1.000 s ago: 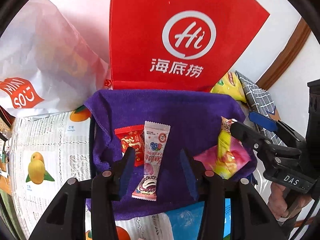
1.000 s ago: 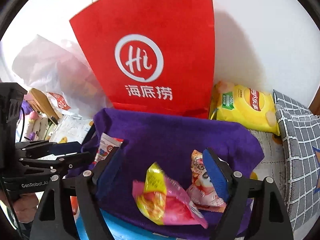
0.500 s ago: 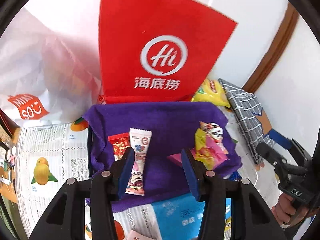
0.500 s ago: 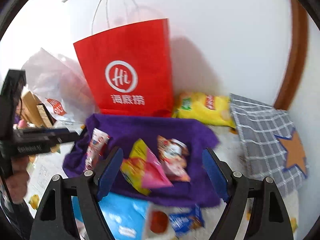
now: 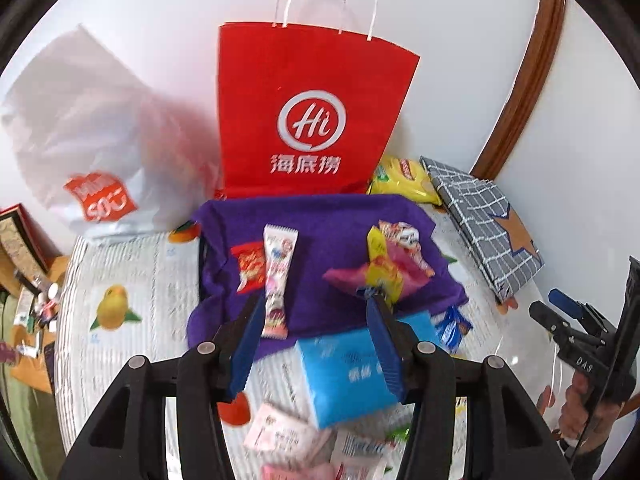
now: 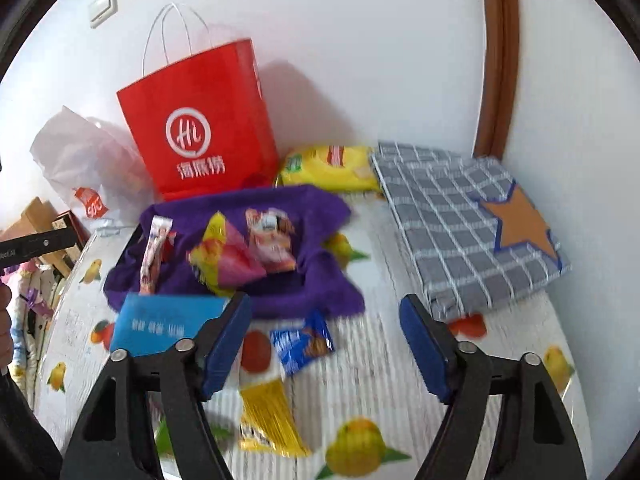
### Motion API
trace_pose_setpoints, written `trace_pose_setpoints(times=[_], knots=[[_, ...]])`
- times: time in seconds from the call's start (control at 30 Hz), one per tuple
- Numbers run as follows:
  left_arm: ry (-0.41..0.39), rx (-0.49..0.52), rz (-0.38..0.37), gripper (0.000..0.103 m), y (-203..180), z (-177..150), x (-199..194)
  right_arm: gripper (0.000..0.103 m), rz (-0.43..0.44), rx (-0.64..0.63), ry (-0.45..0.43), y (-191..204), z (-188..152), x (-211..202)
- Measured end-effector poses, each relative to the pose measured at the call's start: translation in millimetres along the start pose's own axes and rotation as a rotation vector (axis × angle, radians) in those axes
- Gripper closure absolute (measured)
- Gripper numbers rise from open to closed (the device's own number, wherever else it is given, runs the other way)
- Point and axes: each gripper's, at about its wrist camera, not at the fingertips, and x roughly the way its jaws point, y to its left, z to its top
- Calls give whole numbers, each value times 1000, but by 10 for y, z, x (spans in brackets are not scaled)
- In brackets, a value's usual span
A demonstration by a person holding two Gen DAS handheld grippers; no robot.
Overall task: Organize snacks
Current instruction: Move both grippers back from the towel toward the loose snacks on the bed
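Note:
A purple cloth (image 5: 328, 224) (image 6: 320, 208) holds several snacks: a red packet (image 5: 249, 265), a long white-pink packet (image 5: 277, 276) (image 6: 154, 252), a yellow-pink bag (image 5: 378, 274) (image 6: 226, 258) and a cartoon packet (image 5: 398, 236) (image 6: 270, 240). My left gripper (image 5: 316, 308) is open and empty, hovering near the cloth's front edge. My right gripper (image 6: 326, 312) is open and empty, above the table in front of the cloth. A blue box (image 5: 344, 376) (image 6: 164, 326), a small blue packet (image 6: 302, 340) and a yellow packet (image 6: 268, 416) lie in front.
A red paper bag (image 5: 312, 120) (image 6: 200, 132) stands behind the cloth against the wall. A white plastic bag (image 5: 92, 152) lies at its left, a yellow chip bag (image 6: 332, 168) and a grey checked bag (image 6: 460, 216) at its right. The tablecloth (image 6: 380, 360) has fruit prints.
Both grippers have pulled back and up from the cloth, so more of the table and the front snacks shows. Both stay open and empty.

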Motion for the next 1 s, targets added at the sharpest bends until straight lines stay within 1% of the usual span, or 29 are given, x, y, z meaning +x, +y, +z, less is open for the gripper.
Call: trace_pose_setpoints(times=[0.07, 0.13, 0.37, 0.43, 0.53, 0.6, 0.67, 0.7, 0.73, 0.77, 0.87, 0.97, 1.0], knots=[[4, -6, 8, 52, 32, -115, -33, 33, 45, 11, 25, -30, -143, 6], [9, -14, 16, 52, 65, -258, -56, 33, 71, 9, 37, 0, -281, 28], [39, -44, 53, 51, 187, -630, -75, 33, 160, -49, 82, 246, -682, 221], [46, -55, 68, 51, 245, -730, -77, 33, 167, -62, 97, 316, -777, 319], [54, -77, 80, 51, 345, -862, -78, 33, 150, -69, 122, 362, -873, 473], [60, -94, 84, 51, 419, -949, -66, 33, 138, -58, 146, 359, -930, 589], [70, -107, 89, 51, 480, -1026, -40, 33, 145, -27, 161, 319, -967, 684], [80, -116, 90, 51, 514, -1076, -14, 37, 147, -15, 166, 303, -978, 712], [90, -123, 91, 51, 531, -1112, 11, 44, 151, -6, 173, 285, -989, 743], [103, -130, 91, 51, 544, -1156, 37, 47, 156, -2, 179, 276, -1002, 763], [127, -140, 80, 51, 550, -1290, 92, 50, 132, -17, 155, 280, -1016, 726], [144, -150, 56, 51, 537, -1434, 107, 56, 108, -28, 133, 244, -1036, 676], [145, -156, 40, 51, 535, -1480, 99, 60, 109, -28, 130, 214, -1048, 661]])
